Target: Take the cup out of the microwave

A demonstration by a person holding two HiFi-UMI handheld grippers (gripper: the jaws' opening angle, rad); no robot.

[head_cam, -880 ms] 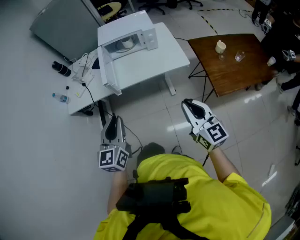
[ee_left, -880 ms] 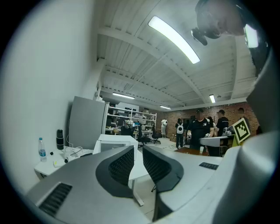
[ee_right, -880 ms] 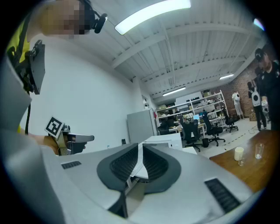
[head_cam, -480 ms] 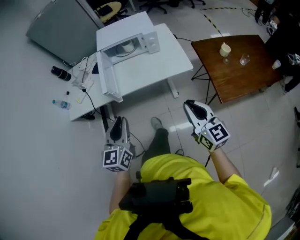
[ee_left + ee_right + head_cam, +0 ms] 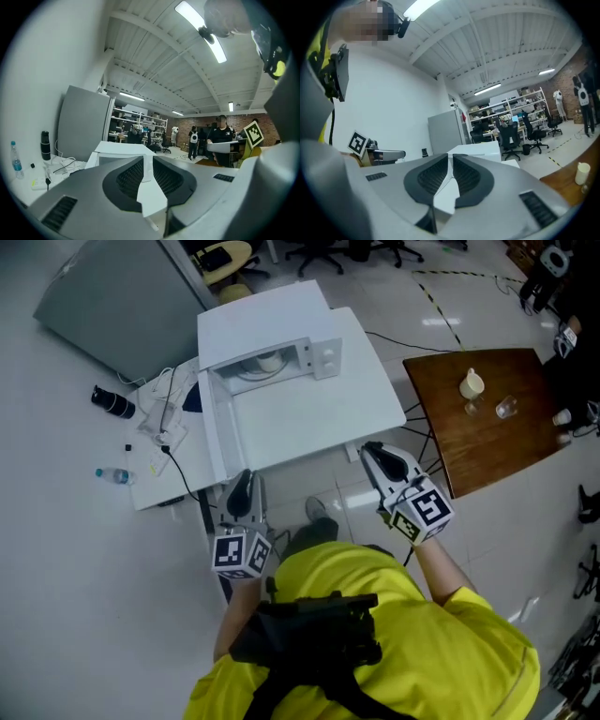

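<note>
A white microwave (image 5: pixel 272 334) stands at the back of a white table (image 5: pixel 319 418), its door (image 5: pixel 216 432) swung open to the left. Inside the cavity a pale cup (image 5: pixel 267 360) shows, partly hidden by the top edge. My left gripper (image 5: pixel 242 486) is shut and empty, hovering at the table's front edge, left of centre. On the other side, my right gripper (image 5: pixel 372 448) is also shut with nothing held, near the table's front right corner. Both point roughly level at the microwave (image 5: pixel 121 151), which also shows beyond the right gripper's (image 5: pixel 450 161) fingers.
A brown wooden table (image 5: pixel 487 442) at right carries a cream cup (image 5: pixel 472 383) and a glass (image 5: pixel 506 408). Cables (image 5: pixel 164 418), a black flask (image 5: pixel 112 401) and a water bottle (image 5: pixel 112 474) lie on the white table's left end. A grey cabinet (image 5: pixel 112 296) stands behind.
The person has walked toward the white table, so both grippers have come from open floor up to its front edge. Both pairs of jaws have stayed shut.
</note>
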